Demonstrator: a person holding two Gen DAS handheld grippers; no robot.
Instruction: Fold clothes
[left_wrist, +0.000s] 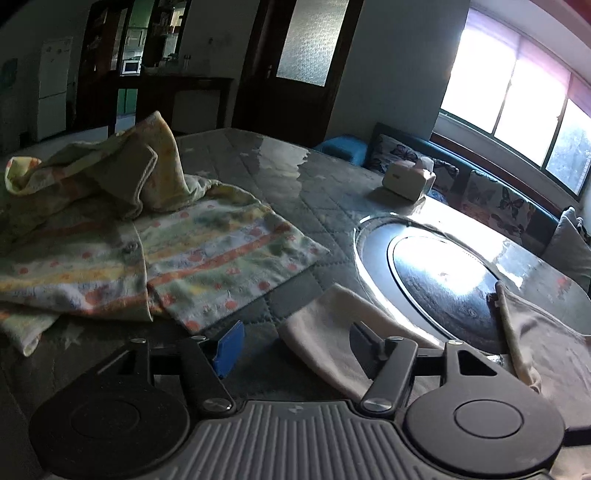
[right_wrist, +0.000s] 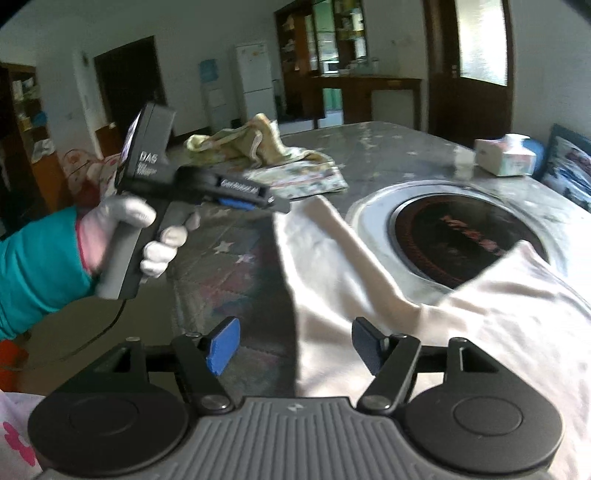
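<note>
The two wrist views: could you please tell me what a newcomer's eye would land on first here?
Probably the round black cooktop sunk into the table, glaring under the bright window. A pale garment lies spread across the near side, its edge overlapping the cooktop rim. Farther back on the table sits a crumpled, colourful patterned cloth, and the gloved left hand holds its gripper above the table.

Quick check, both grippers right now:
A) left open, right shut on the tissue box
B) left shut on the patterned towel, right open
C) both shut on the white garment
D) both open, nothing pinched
D: the left gripper and the right gripper both show blue pads standing apart, with the white garment lying loose on the table under them.
</note>
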